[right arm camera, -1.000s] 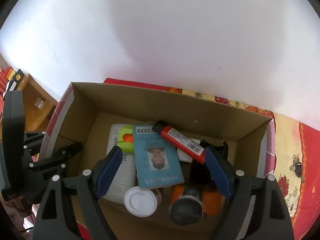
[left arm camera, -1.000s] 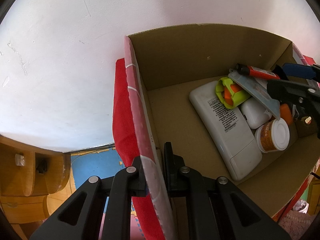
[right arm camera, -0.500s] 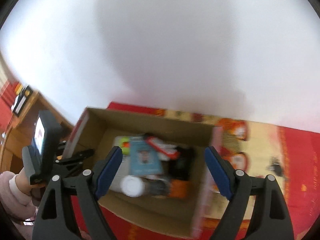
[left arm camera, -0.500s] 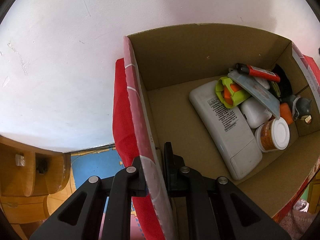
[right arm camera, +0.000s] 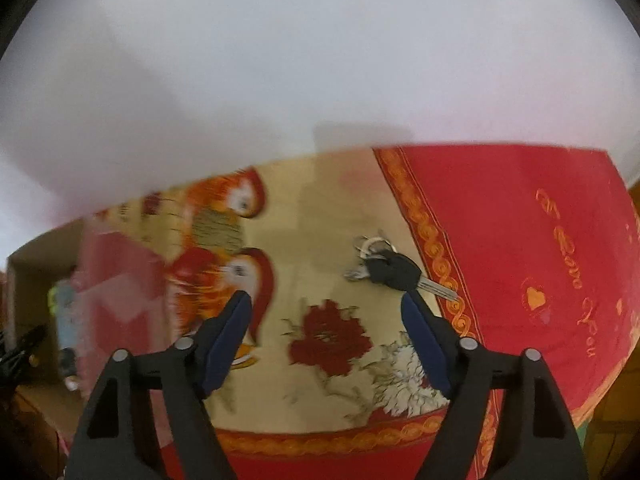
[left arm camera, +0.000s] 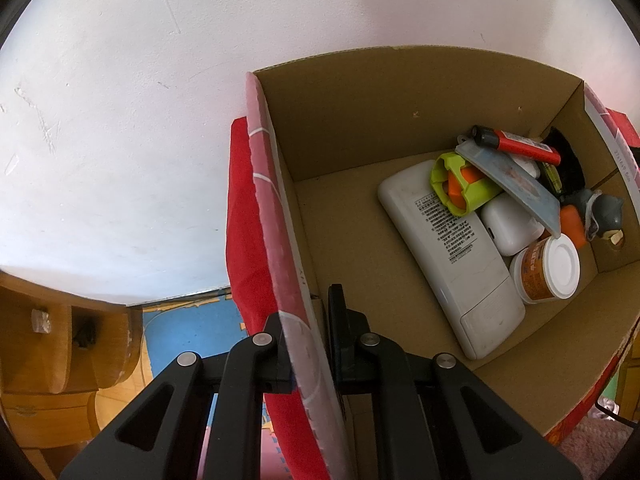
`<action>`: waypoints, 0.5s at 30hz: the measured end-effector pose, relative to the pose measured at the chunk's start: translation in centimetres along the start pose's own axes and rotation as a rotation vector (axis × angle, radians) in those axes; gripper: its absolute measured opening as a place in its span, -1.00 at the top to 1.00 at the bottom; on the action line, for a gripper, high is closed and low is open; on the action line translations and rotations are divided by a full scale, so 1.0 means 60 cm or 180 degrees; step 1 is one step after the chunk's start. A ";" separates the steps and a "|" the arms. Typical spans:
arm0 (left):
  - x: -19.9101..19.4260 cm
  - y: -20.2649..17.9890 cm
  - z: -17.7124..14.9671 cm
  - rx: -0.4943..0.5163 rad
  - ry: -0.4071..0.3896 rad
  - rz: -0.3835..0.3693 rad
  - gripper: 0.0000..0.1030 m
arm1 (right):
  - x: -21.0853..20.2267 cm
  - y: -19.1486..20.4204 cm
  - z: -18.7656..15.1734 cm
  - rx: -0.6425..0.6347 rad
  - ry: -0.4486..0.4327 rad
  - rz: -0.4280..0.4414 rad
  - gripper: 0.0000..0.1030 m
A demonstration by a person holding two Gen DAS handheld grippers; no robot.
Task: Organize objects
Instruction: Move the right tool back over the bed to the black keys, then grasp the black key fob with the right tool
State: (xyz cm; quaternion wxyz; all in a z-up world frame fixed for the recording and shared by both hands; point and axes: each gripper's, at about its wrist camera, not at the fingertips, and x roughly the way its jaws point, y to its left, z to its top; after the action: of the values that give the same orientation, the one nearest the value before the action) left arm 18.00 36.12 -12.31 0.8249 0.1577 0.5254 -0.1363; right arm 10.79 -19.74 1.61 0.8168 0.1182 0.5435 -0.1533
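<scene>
1. The left gripper (left arm camera: 310,344) stays clenched on the side wall of the cardboard box (left arm camera: 276,216), one pad outside and one inside, steadying it.
2. Inside the box, a white remote (left arm camera: 452,256) lies on the floor; right of it sit a green and orange toy (left arm camera: 460,182), a card (left arm camera: 512,180), a red lighter (left arm camera: 516,144) and a white-lidded jar (left arm camera: 548,270).
3. The right gripper (right arm camera: 326,308) has left the box and now hangs over the cloth, right of the box; its jaws have just been closing a little, with nothing between them.
4. A bunch of keys (right arm camera: 390,268) lies on the cloth beyond the right pad, probably the next pick.
5. The flowered red and cream cloth (right arm camera: 520,240) covers the table beneath a plain white wall (right arm camera: 320,60).
</scene>
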 end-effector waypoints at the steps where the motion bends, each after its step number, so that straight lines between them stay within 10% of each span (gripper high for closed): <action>1: 0.000 0.000 0.000 -0.0002 0.0002 0.0000 0.79 | 0.013 -0.008 0.003 0.0051 0.0026 -0.0019 -0.40; 15: 0.001 -0.001 -0.001 -0.0012 0.0003 0.0012 0.79 | 0.069 -0.037 0.023 0.0213 0.0088 -0.0130 0.11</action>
State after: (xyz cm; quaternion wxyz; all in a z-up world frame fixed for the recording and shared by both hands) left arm 17.96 36.08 -12.38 0.8253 0.1572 0.5257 -0.1336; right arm 12.63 -22.83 -1.73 0.8015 0.1364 0.5516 -0.1863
